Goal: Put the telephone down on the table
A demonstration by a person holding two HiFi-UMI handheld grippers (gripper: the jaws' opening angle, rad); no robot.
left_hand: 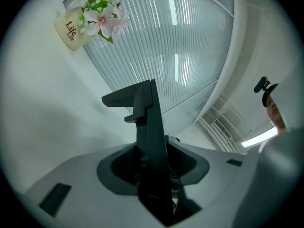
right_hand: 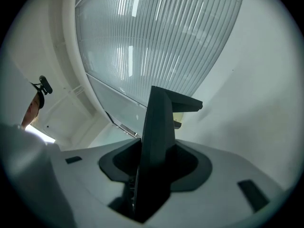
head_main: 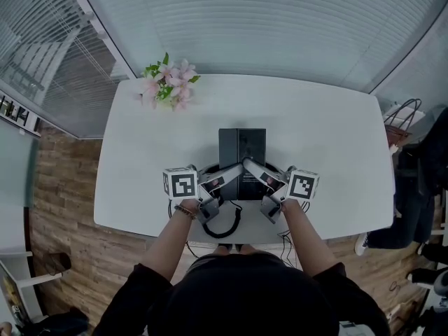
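Observation:
A black telephone (head_main: 241, 149) is over the white table (head_main: 329, 131), near its front edge. Whether its base touches the tabletop I cannot tell. My left gripper (head_main: 231, 171) reaches in from the left and is shut on the telephone's left side. My right gripper (head_main: 255, 170) mirrors it on the right side. In the left gripper view the telephone (left_hand: 147, 122) stands as a dark slab clamped between the grey jaws of the gripper (left_hand: 152, 160). The right gripper view shows the same dark slab (right_hand: 159, 122) inside the gripper (right_hand: 154, 160). The telephone's black coiled cord (head_main: 225, 226) loops off the table's front edge.
A mug of pink flowers (head_main: 168, 84) stands at the table's far left corner and shows in the left gripper view (left_hand: 90, 18). A glass wall with blinds (head_main: 266, 26) runs behind the table. A bag (head_main: 400, 121) and a standing person (head_main: 420, 187) are beyond the right edge.

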